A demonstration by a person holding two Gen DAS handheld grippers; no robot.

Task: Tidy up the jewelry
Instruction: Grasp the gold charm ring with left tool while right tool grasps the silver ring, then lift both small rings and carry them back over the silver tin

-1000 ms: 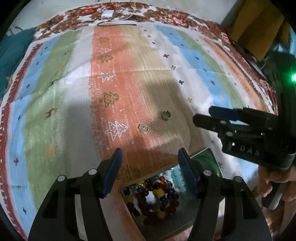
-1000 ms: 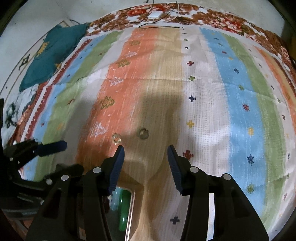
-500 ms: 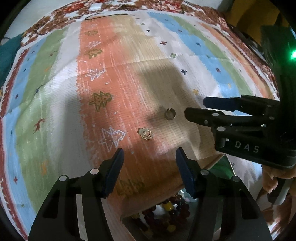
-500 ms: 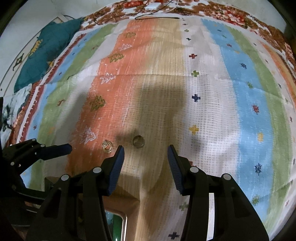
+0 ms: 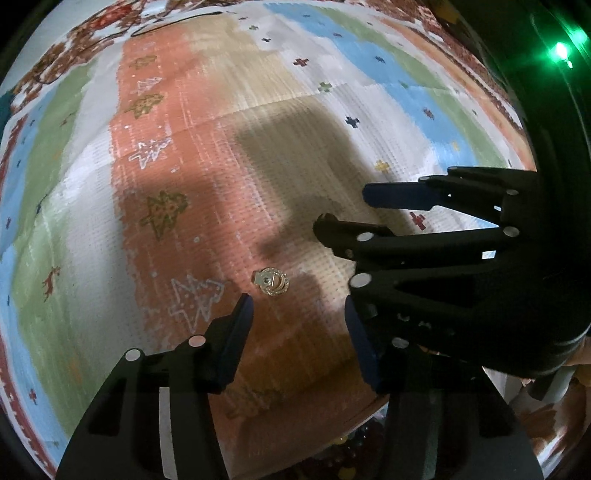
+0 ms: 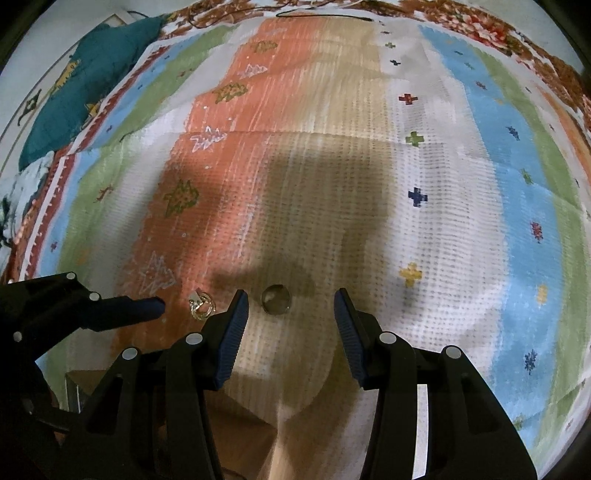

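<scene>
A gold ornate ring [image 5: 271,282] lies on the striped cloth [image 5: 177,229], just ahead of my left gripper [image 5: 297,306]. Its jaws are closing with nothing between them. In the right wrist view a plain round ring [image 6: 275,299] lies on the cloth between the tips of my right gripper [image 6: 291,295], which hangs open above it. The ornate ring [image 6: 201,304] shows to its left, with a left gripper finger [image 6: 144,308] beside it. In the left wrist view my right gripper [image 5: 343,208] reaches in from the right and hides the plain ring.
A box of coloured bead bracelets [image 5: 351,454] sits at the near edge under my left gripper. A teal cloth [image 6: 85,85] lies far left, a black cord [image 6: 325,14] at the far edge. A person's hand [image 5: 554,424] holds the right gripper.
Both grippers have sunk toward the cloth and moved forward off the box toward the rings. The left jaws have narrowed. The right jaws keep the same gap.
</scene>
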